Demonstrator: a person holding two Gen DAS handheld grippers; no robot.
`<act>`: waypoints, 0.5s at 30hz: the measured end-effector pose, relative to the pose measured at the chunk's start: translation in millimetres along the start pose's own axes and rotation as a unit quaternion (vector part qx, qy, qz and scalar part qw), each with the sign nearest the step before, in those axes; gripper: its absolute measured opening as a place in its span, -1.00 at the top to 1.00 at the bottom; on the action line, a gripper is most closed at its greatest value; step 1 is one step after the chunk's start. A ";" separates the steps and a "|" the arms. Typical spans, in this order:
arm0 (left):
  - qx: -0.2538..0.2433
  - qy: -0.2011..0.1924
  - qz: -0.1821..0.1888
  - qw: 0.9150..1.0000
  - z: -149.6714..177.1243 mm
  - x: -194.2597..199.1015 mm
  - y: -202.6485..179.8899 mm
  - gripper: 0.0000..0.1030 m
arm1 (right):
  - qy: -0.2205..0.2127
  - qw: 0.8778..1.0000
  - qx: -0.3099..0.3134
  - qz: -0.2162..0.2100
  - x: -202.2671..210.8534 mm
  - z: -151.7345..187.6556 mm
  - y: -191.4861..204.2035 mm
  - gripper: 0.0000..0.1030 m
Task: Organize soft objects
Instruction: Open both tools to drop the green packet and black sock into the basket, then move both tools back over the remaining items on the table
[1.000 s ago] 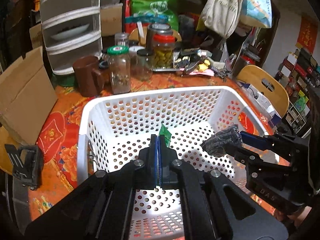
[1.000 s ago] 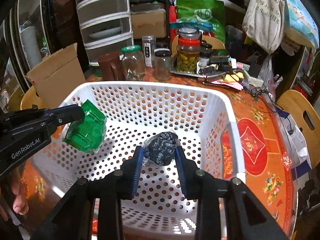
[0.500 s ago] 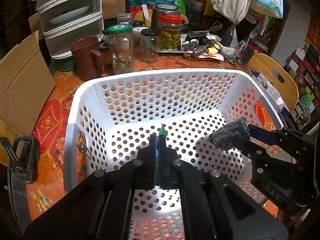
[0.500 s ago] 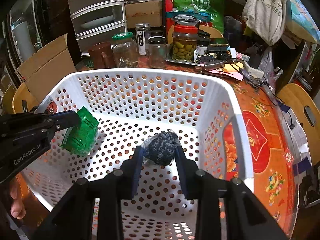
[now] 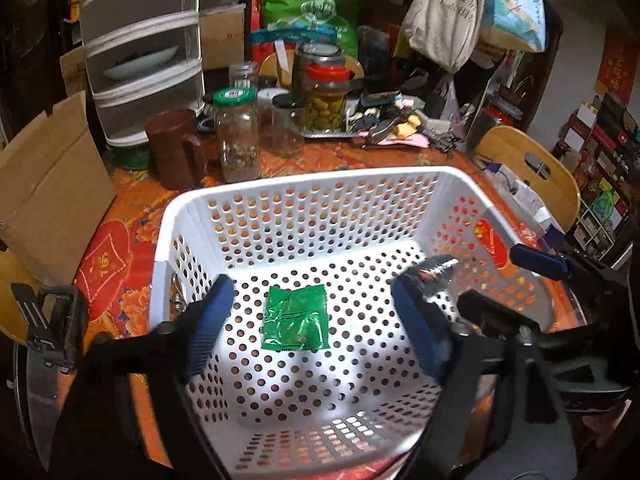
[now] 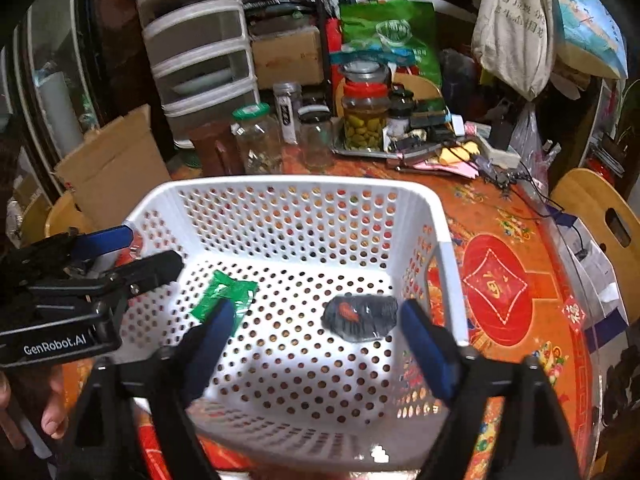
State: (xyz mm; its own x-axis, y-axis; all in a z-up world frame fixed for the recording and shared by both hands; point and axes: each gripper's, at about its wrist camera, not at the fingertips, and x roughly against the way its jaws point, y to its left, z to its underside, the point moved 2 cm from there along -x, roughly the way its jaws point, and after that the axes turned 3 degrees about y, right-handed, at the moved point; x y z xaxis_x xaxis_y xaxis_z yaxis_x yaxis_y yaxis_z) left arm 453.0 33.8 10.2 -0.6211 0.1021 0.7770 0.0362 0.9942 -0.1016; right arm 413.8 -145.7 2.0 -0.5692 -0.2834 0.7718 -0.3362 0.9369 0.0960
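Observation:
A white perforated basket (image 5: 304,184) (image 6: 304,186) stands on the orange table. A green packet (image 5: 295,317) (image 6: 224,298) lies flat on its floor, left of middle. A dark wrapped packet (image 6: 360,316) (image 5: 434,270) lies on the floor near the right wall. My left gripper (image 5: 316,328) is open and empty above the green packet; it shows at the left in the right wrist view (image 6: 132,256). My right gripper (image 6: 316,344) is open and empty above the dark packet; it shows at the right in the left wrist view (image 5: 500,276).
Behind the basket stand glass jars (image 5: 238,136), a brown mug (image 5: 176,148), a pickle jar (image 5: 326,100) and a tray of clutter (image 6: 432,144). A cardboard box (image 5: 48,184) is on the left. Wooden chairs (image 5: 528,168) stand at the right.
Both grippers opened. The green packet dropped from the left gripper and the dark packet from the right gripper onto the basket floor.

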 end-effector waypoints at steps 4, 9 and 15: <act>-0.013 -0.040 -0.015 0.999 6.8 33.3 -1.9 -1.00 | -0.031 0.999 0.009 -0.010 31.1 8.1 3.2 -1.00; -0.011 -0.060 -0.013 0.998 18.2 69.2 0.9 -1.00 | -0.049 0.999 0.011 -0.009 60.2 19.9 7.2 -1.00; -0.016 -0.074 -0.017 0.997 42.3 106.3 1.7 -1.00 | -0.061 0.998 0.005 -0.008 84.8 38.2 7.1 -1.00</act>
State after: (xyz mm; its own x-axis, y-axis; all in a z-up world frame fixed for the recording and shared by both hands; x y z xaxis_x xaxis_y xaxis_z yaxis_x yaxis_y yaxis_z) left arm 353.9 44.8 66.4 -0.7305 0.0649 0.6798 0.0365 0.9978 -0.0561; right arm 334.5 -170.9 44.1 -0.6510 -0.3218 0.6875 -0.3528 0.9302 0.1013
